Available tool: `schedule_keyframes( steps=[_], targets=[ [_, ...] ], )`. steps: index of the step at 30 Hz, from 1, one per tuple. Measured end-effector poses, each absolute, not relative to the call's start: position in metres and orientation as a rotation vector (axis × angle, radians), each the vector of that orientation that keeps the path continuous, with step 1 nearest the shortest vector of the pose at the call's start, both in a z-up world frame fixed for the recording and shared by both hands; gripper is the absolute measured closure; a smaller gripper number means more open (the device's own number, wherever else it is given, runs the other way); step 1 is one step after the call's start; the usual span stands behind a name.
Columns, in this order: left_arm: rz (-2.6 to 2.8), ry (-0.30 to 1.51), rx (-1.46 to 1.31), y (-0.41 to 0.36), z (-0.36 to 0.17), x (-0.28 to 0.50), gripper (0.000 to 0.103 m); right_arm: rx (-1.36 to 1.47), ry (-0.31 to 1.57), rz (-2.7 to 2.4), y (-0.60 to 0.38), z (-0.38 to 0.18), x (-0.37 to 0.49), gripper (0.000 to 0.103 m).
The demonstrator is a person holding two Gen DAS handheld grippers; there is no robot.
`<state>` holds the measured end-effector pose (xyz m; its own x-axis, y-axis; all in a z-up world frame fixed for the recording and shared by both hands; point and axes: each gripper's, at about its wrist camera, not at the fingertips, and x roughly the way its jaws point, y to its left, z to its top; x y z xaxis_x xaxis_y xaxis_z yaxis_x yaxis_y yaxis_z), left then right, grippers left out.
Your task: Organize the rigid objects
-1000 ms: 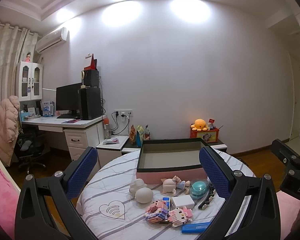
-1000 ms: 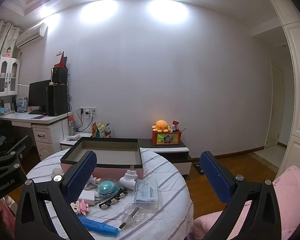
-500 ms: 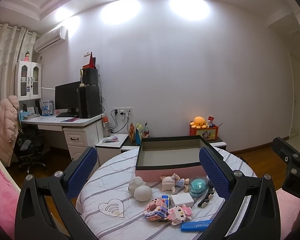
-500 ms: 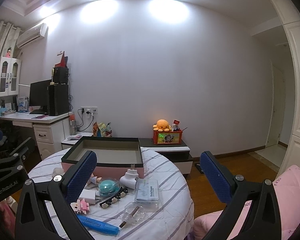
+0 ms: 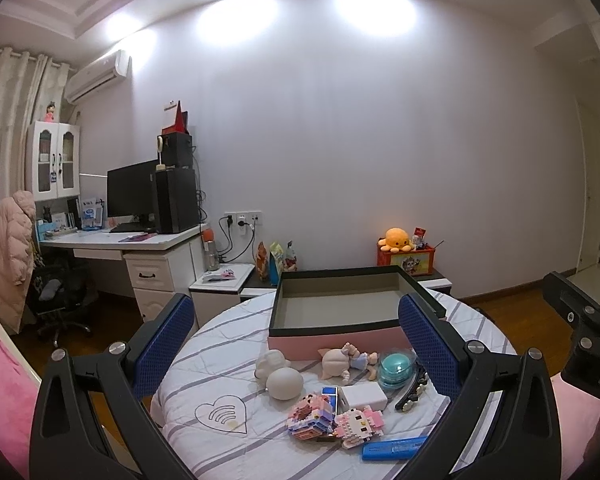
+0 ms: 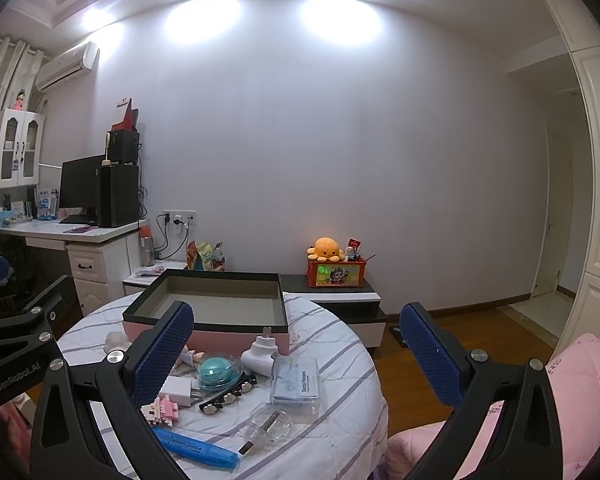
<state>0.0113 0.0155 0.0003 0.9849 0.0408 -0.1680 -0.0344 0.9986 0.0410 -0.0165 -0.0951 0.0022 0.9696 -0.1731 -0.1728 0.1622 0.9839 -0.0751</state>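
Toys and small hard things lie scattered on the near half of my round worktop [image 5: 220, 344], waiting for the open box [image 5: 340, 312] at its far side, which I judge to be their home. Largest is that pink-walled, dark-rimmed box, with nothing in the part I can see. Just in front of its near wall sit the white egg-shaped figure [image 5: 284, 384], the doll [image 5: 340, 360] on its side, the teal round case [image 5: 394, 368] and the white plug [image 6: 262, 354]. Nearer lie the clear card case [image 6: 298, 384], the block figures [image 5: 332, 420], the blue marker [image 6: 196, 448] and the black hair clip [image 6: 228, 396].

My left jaws [image 5: 300, 344] are spread wide with nothing between them, and so are my right jaws [image 6: 296, 348]. Both hover above and short of the clutter, touching nothing.

The risk, as I judge it: the pieces crowd each other, so reaching down for one could knock its neighbour or shed blocks from the figures, and the round case may roll off the edge.
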Motion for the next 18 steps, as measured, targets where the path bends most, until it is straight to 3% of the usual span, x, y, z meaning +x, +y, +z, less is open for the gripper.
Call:
schedule_keyframes(
  steps=[18],
  targets=[
    [0.020, 0.273, 0.078, 0.006, -0.017, 0.028, 0.000, -0.083, 0.281, -0.179, -0.100, -0.012, -0.002, 0.000]
  ],
)
